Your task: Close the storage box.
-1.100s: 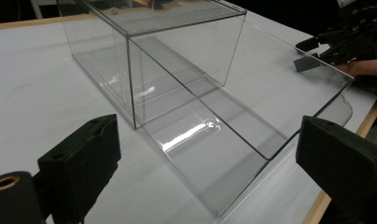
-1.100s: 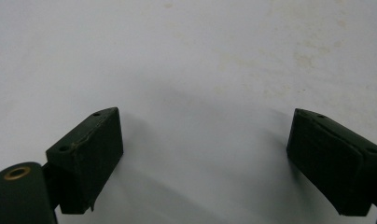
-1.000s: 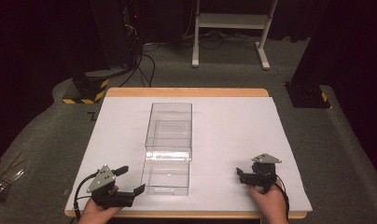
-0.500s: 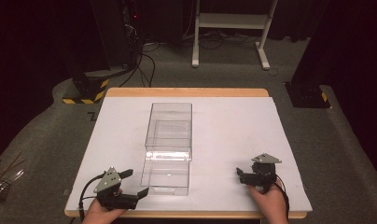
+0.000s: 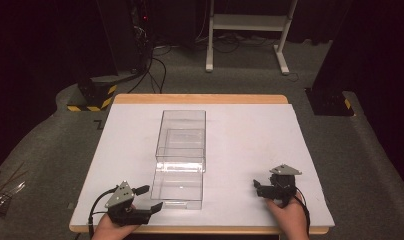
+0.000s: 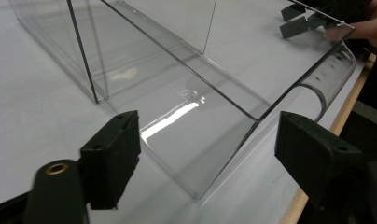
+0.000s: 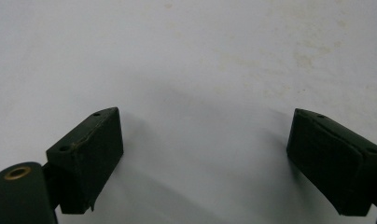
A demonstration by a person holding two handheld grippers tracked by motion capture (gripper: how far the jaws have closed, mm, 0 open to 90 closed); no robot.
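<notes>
High view takes in my white table [image 5: 250,150] first, its wooden edge running along my side, with a clear plastic box [image 5: 181,155] lying lengthwise down the middle and its open, lower end nearest me. Behind the table stand a dark equipment rack [image 5: 125,35] and a white metal frame [image 5: 250,30] on the grey carpet.

My left hand [image 5: 112,229] comes in at the near left corner, low over the table and angled toward the box's near left corner. My right hand [image 5: 287,215] rests near the front right edge, well apart from the box, its gripper aimed leftward across bare table.

My left gripper [image 5: 147,199] sits just beside the box; its jaws have just been closing, yet they stand apart. From the left gripper view the near corner of the box [image 6: 252,121] lies ahead between the two pads [image 6: 114,156], and neither pad touches it. Nothing is gripped there.

My right gripper [image 5: 256,186] is released too: in the right gripper view its fingers [image 7: 91,154] are spread wide over plain white surface, holding nothing.
</notes>
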